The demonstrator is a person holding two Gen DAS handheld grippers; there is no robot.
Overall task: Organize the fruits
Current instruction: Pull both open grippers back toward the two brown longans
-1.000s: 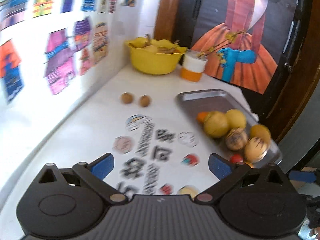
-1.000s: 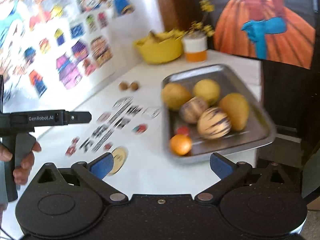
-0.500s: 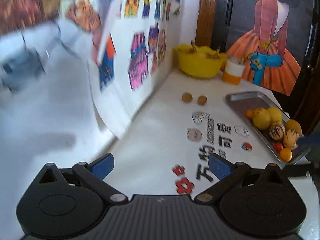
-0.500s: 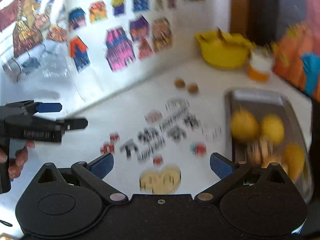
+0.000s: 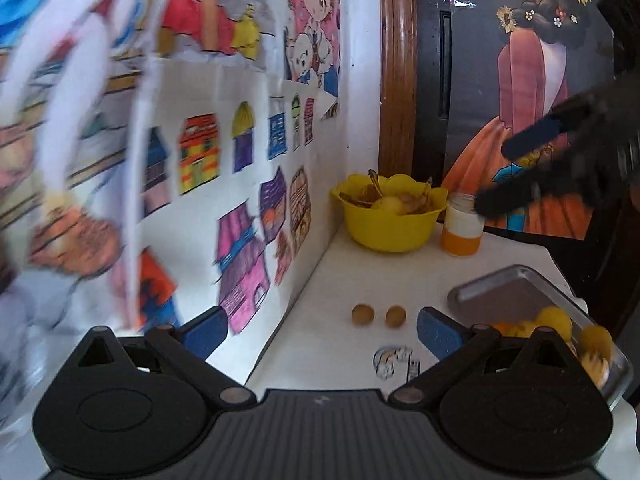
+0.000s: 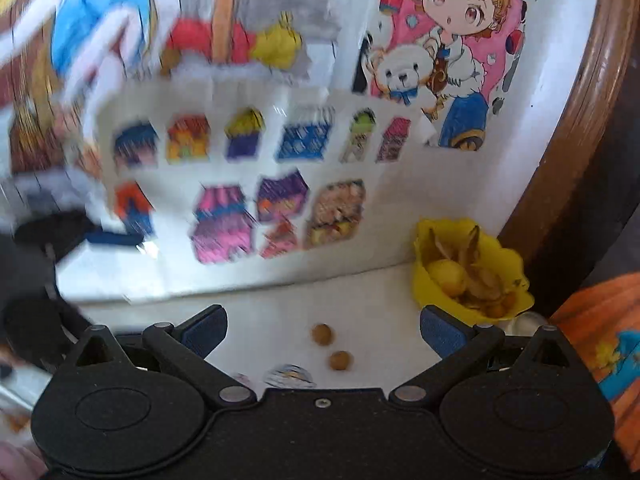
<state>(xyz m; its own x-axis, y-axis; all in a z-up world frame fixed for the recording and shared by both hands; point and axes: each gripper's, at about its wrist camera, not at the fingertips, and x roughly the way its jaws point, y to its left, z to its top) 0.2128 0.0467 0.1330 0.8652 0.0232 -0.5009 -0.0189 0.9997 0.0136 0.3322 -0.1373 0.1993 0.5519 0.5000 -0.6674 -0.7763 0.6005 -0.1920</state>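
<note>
Both tools up off the table here, and both empty. The left gripper [image 5: 322, 330] has its blue pads spread wide with nothing between them; same story for the right gripper [image 6: 323, 331], jaws fully apart and holding nothing.

Nearest of all, dead ahead of both tools, two small brown round fruits [image 5: 379, 315] sit side by side on the white tabletop [image 5: 360, 272], close together but apart. In the right wrist view that pair [image 6: 331, 347] falls squarely between the open pads, slightly right of centre; in the left wrist view it sits toward the right pad. They're round, so no long axis to line up on, and either arm could go straight in. My read is the right one is better centred on them.

Off to the left gripper's right, the metal tray [image 5: 496, 284] holds a cluster of yellow and orange fruit [image 5: 554, 320] at its near end, blurred, the far end bare. The other tool shows above it as a dark blurred shape, high over the table.

Further back, by the wall of coloured drawings [image 5: 240, 184], the yellow bowl [image 5: 390, 228] stands with a yellow fruit and peels in it, and just beside it a white and orange jar [image 5: 462, 228].

So the loose pair looks like the next pick, lying between the bowl and the tray, and which way it goes I can't say
</note>
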